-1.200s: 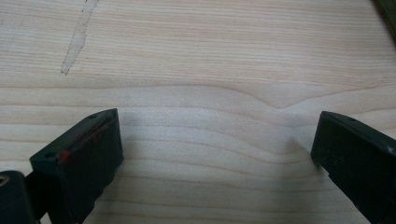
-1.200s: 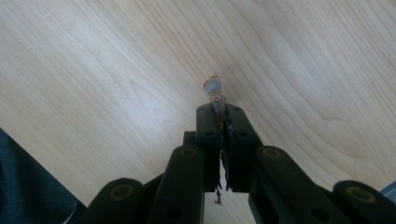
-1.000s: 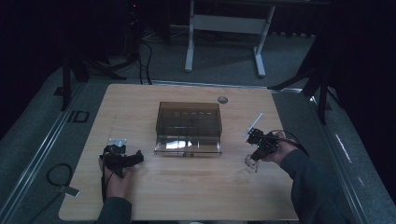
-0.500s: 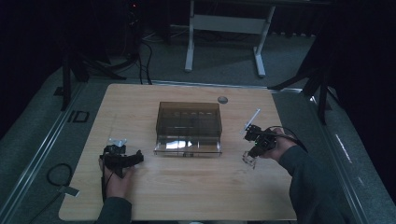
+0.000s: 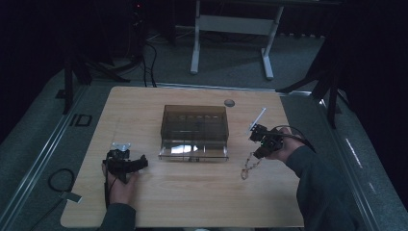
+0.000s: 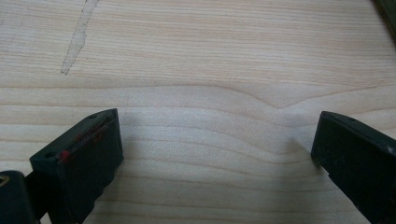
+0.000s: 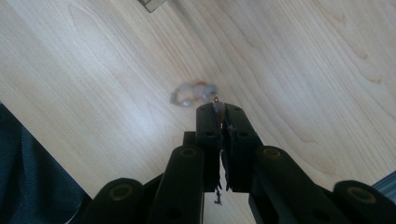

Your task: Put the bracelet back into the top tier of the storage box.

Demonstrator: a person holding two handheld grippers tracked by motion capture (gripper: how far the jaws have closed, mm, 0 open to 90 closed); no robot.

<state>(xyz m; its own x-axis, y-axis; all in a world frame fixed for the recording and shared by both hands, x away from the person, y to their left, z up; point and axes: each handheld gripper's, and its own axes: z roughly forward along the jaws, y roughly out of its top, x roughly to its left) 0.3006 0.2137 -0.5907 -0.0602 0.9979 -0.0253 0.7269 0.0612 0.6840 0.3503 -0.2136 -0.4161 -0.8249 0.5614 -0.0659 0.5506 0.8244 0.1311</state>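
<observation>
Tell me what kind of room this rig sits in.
Probably a lab or recording studio, not a home: a lone wooden table on grey carpet, dark tripod legs at its corners, cables trailing over the floor, and a white metal stand behind.

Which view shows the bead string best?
Right gripper view: the bead string hangs close up from the shut right gripper, pale beads blurred but large. In the high view it is a tiny strand dangling over the table.
</observation>
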